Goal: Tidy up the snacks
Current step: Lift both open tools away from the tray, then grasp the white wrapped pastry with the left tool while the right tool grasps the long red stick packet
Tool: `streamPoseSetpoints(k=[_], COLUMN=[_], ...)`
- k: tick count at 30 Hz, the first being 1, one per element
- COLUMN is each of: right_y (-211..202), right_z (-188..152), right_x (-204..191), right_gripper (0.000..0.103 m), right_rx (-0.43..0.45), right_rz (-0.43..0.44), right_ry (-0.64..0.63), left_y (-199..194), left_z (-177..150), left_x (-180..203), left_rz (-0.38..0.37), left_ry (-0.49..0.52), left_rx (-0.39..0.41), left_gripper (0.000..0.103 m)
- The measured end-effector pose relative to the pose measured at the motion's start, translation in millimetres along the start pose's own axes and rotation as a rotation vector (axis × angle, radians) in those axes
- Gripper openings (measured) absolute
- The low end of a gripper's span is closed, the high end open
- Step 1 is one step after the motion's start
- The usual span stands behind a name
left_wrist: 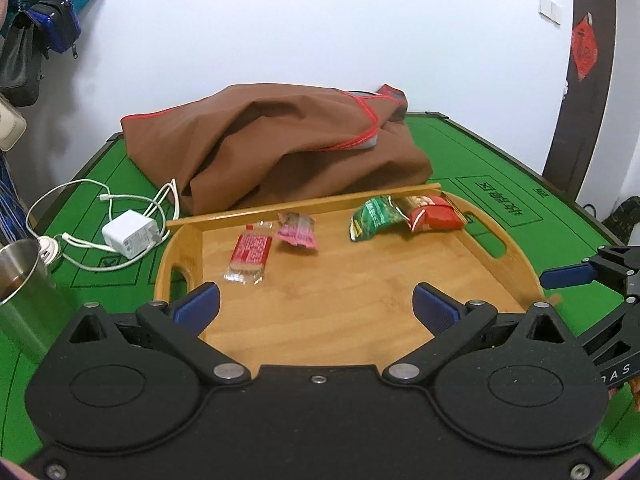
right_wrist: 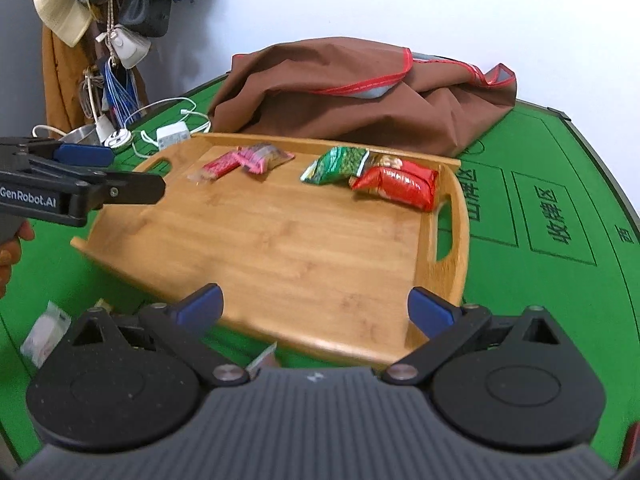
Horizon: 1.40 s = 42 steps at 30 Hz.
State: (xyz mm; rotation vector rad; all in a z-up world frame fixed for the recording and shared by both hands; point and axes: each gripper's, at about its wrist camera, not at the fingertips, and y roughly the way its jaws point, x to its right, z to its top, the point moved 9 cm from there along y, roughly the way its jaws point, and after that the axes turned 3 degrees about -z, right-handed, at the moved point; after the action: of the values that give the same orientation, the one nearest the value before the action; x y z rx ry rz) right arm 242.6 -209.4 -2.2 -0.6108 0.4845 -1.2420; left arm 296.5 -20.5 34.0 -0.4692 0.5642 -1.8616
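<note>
A bamboo tray [left_wrist: 340, 312] [right_wrist: 280, 248] lies on the green table. Along its far side lie a red bar [left_wrist: 250, 254] [right_wrist: 220, 166], a pink packet [left_wrist: 298, 230] [right_wrist: 260, 158], a green packet [left_wrist: 376, 216] [right_wrist: 338, 166] and a red packet [left_wrist: 434, 216] [right_wrist: 400, 184]. My left gripper [left_wrist: 316, 304] hovers open over the tray's near half, nothing between its fingers. My right gripper [right_wrist: 316, 306] is open and empty above the tray's near edge. Each gripper shows at the side of the other's view. Loose wrappers [right_wrist: 44, 334] lie on the felt near the tray's front.
A brown bag [left_wrist: 276, 148] [right_wrist: 360, 92] is slumped behind the tray. A white charger with its cable [left_wrist: 128, 234] and a steel cup [left_wrist: 22, 280] sit at the left. Bags and a cap [right_wrist: 60, 4] hang on the wall. A hand [right_wrist: 10, 252] holds the left gripper.
</note>
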Motion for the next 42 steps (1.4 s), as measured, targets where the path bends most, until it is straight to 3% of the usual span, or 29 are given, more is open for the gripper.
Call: streamPoseSetpoints(k=[20, 26, 33, 38, 42], right_y=[-42, -50, -51, -58, -58], right_z=[-46, -67, -94, -103, -109], right_x=[-10, -11, -3, 3, 6], right_gripper=[0.103, 0.103, 0.103, 0.103, 0.103], right_rx=[0.014, 0.022, -0.004, 0.020, 0.008], right_rz=[0.051, 0.004, -0.039, -0.121, -0.111], right_ry=[0.035, 0.022, 0.048, 0.009, -0.004], left_y=[-72, -85, -84, -84, -82], left_z=[-71, -101, -134, -148, -156], left_x=[-17, -23, -43, -48, -45], left_rz=[-0.017, -0.014, 0.012, 0.029, 0.012], left_ry=[-0.057, -0.056, -0.128, -0.145, -0.161], left_rx=[0.007, 0.003, -0.049, -0.064, -0.079], left_gripper=[0.103, 0.103, 0.103, 0.103, 0.103])
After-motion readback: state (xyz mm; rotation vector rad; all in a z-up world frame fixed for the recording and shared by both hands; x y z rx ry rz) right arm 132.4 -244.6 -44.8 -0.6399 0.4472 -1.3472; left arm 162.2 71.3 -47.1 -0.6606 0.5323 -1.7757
